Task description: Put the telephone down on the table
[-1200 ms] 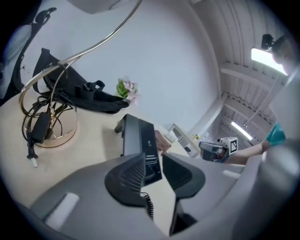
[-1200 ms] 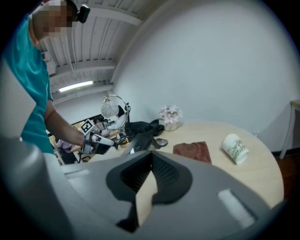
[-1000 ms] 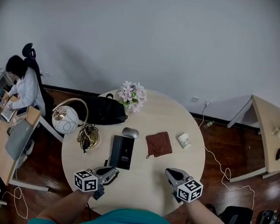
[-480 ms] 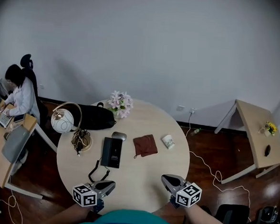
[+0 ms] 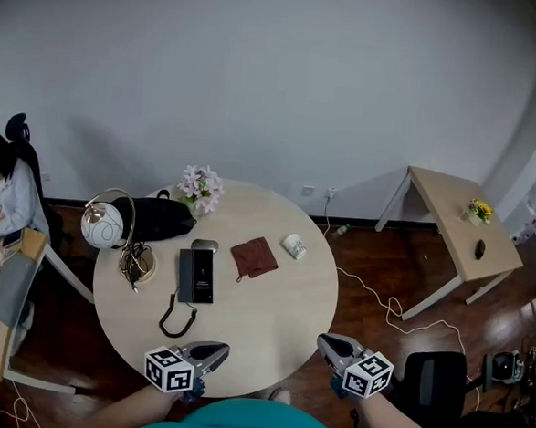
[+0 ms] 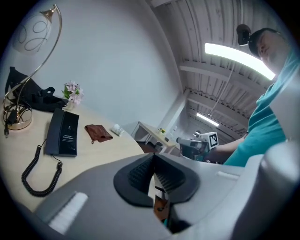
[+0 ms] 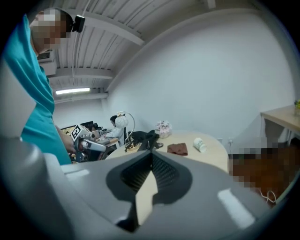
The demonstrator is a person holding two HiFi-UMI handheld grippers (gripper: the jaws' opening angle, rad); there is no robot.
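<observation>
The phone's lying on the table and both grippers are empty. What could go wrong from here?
1. The coiled cord trails from the phone toward the near edge, close to the shut left gripper; a careless move there might snag it and drag the phone.
2. The cup seems to lie on its side, so a bump to the table could roll it.
</observation>
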